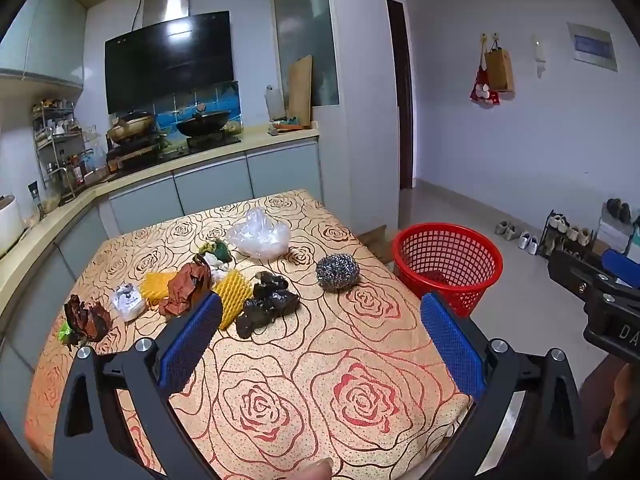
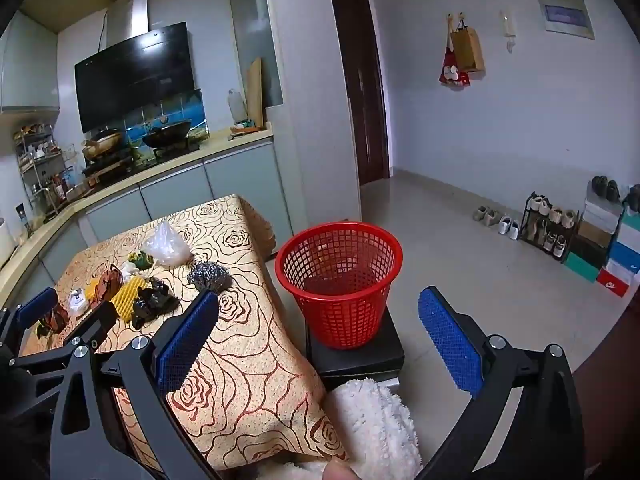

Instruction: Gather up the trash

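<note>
Left wrist shows a knobbly steel scourer (image 1: pixel 337 272) beside crinkled plastic bag (image 1: pixel 260 233).

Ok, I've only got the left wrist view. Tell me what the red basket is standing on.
Observer: The red basket stands on a black box on the floor, beside the table.
Operator: Check inside it.
Observer: No trash shows inside; its bottom looks bare.
Operator: Now report the right gripper.
Observer: The right gripper is open, with nothing between its fingers.
</note>
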`<state>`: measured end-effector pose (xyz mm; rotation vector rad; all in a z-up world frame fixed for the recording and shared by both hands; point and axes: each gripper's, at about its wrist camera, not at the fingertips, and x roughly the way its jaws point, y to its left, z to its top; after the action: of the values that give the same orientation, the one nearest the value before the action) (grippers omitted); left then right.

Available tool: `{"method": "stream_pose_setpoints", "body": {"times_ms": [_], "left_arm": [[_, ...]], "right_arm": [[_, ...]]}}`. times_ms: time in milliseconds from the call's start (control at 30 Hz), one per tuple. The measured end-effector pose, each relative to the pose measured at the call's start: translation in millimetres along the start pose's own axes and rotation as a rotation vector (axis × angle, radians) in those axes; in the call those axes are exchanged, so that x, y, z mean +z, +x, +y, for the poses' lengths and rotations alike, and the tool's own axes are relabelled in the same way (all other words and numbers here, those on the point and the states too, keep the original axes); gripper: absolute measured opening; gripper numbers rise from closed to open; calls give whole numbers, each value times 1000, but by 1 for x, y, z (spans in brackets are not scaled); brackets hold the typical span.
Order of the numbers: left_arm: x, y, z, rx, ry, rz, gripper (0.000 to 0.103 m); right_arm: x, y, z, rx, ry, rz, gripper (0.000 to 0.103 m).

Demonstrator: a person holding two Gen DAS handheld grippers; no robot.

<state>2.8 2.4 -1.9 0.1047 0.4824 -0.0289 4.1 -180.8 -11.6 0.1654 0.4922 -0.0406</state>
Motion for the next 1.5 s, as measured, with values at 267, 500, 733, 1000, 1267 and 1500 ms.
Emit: {"method": "stream_pose_setpoints", "body": {"times_ms": [267, 500, 733, 1000, 1267, 1500], "left_arm": [[-2, 2, -1, 2, -1, 18, 96], [-1, 4, 3, 7, -9, 29, 96], [-2, 5, 4, 5, -9, 26, 96], [-3, 6, 1, 2, 4, 26, 96], [-3, 6, 1, 1, 4, 27, 96], [-3, 5, -1, 4, 1, 30, 96]], "right_arm": [[-3, 4, 0, 3, 6, 16, 98], [-5, 7, 0, 9, 8, 30, 98], [-5, 7, -1, 8, 6, 28, 98], [-5, 8, -1, 9, 8, 30, 98], [-4, 7, -1, 9, 8, 30, 98], [-5, 8, -2, 8, 12, 31, 98]]}}
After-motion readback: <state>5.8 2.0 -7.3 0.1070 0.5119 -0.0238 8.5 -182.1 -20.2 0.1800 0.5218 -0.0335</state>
